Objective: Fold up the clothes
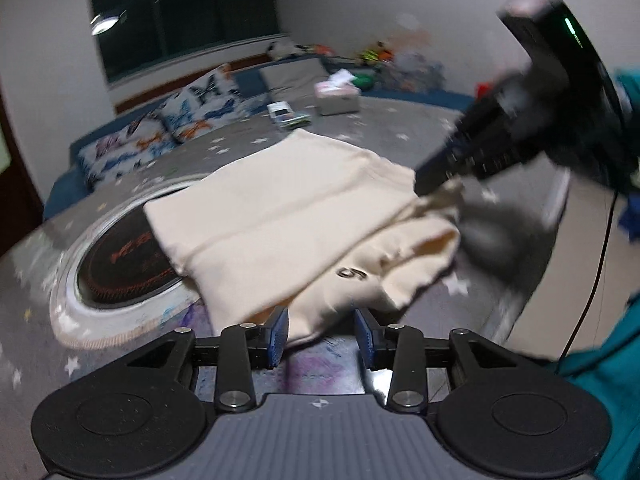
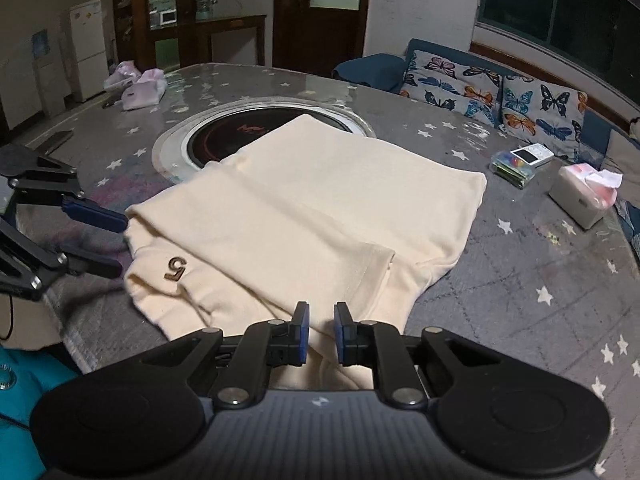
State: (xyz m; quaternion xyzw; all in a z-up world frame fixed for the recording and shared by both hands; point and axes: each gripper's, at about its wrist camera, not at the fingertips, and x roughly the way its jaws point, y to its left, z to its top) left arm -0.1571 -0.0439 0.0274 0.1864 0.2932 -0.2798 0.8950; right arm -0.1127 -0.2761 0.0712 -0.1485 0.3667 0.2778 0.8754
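The cream garment (image 2: 304, 216) lies folded on the star-patterned table (image 2: 520, 280), its far edge overlapping the round inset cooker (image 2: 224, 136) in the table's middle; a sleeve is laid over the body and a small "5" mark sits near the corner closest to the person. The step in hand looks like the end of one fold. The left gripper (image 1: 320, 334) has its blue pads spread apart with the near hem of the cloth lying between them but not pressed by them, so it reads as released rather than held. The right gripper (image 2: 322, 332) is nearly pressed together, its narrow gap over the garment's near edge; in the left wrist view, which is blurred, its tip seems to pinch a bunched corner of the cloth, though I cannot be sure that the fabric is truly caught and not merely touched. Judging from this, the garment is partly folded and needs at least one more fold to make a compact stack. The next move calls for the left gripper to settle on a fresh hold at the near left corner, matching the right gripper's hold on its side, and for both to carry that edge up and over toward the far side evenly, so the layers beneath do not slip or drag across the cooker rim. A tissue box (image 2: 580, 196) stands well apart to the right.
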